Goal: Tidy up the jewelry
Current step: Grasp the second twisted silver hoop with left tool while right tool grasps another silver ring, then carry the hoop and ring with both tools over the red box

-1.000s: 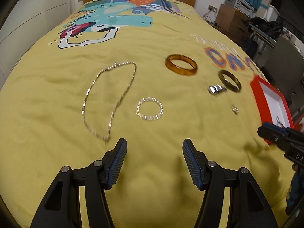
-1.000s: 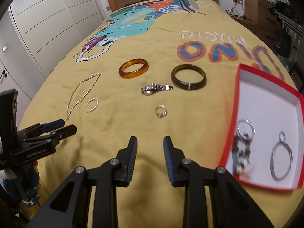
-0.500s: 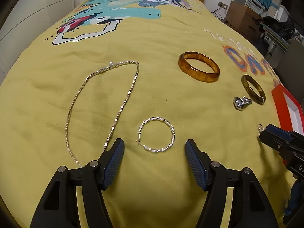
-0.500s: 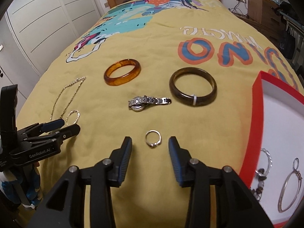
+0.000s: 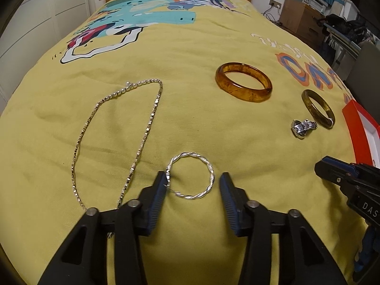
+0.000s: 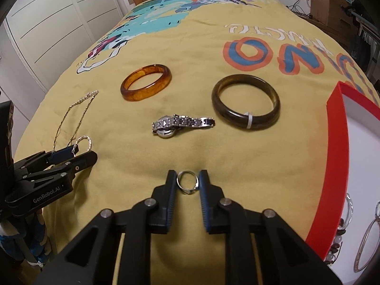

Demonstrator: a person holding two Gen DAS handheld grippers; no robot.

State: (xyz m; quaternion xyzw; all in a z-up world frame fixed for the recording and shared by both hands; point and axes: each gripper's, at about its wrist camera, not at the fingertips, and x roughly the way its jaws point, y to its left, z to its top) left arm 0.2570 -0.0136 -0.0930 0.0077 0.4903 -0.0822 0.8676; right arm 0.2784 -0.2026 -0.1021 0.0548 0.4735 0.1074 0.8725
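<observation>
On a yellow bedspread, a twisted silver hoop [image 5: 209, 169] lies between the open fingers of my left gripper [image 5: 192, 178], near its left finger. A small silver ring [image 6: 178, 181] lies between the fingers of my right gripper [image 6: 187, 174], which is open and close around it. A red box [image 6: 336, 166] with a white inside sits at the right and holds several pieces. A silver chain necklace [image 5: 144, 133] lies left of the hoop.
An amber bangle [image 6: 146, 86], a dark green bangle [image 6: 245, 103] and a silver watch [image 6: 182, 124] lie further up the bed. White wardrobe doors [image 6: 47, 23] stand at the left, a wooden dresser [image 5: 301, 16] at the far right.
Both grippers have moved forward and down. The hoop now lies between the left fingers and the ring between the right fingers, which have opened a little wider than a second ago.
</observation>
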